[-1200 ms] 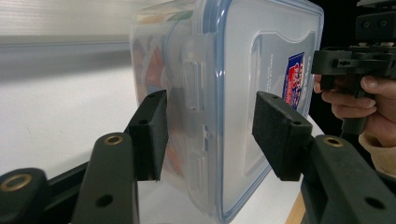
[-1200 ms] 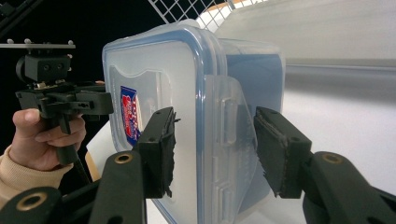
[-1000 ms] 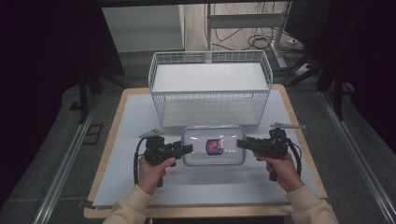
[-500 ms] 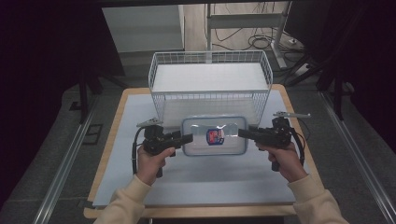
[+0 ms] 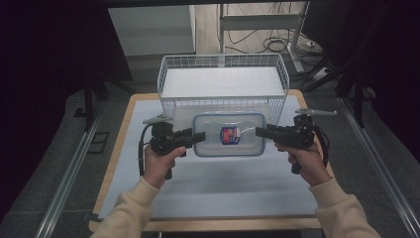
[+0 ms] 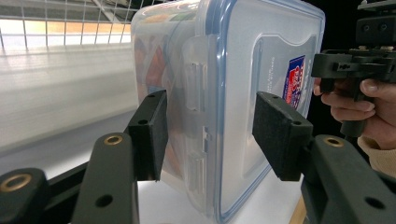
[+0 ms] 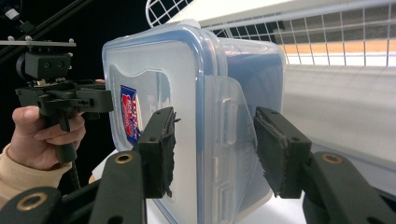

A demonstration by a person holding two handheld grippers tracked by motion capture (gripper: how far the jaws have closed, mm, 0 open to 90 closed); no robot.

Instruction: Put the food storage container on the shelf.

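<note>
The bench (image 5: pixel 124 163) carries a pale mat and, at its far edge, a white wire basket (image 5: pixel 223 82) with an open top; the basket serves as the landmark here. Directly in front of the basket's near wall, a clear plastic container (image 5: pixel 229 134) with a blue-rimmed clip lid is held off the mat, lid up and level, judging by the high view. Its long axis runs parallel to the basket's near wall, which suits a lift over that wall and a descent into the basket. The load is shared between two tools because the container is wide and smooth-sided. The left gripper (image 5: pixel 194 138) grasps the container's end farthest to the basket's left; in the left gripper view, its jaws are clamped across the end, one pad on the lid face and one on the underside, straddling the clip latch (image 6: pixel 195 88). The right gripper (image 5: pixel 261 132) takes the opposite end the same way, its jaws closed over the lid and base at the latch (image 7: pixel 229 121). Opposed end grips keep the container from tilting. A red-and-blue label (image 5: pixel 229 135) sits on the lid centre.
</note>
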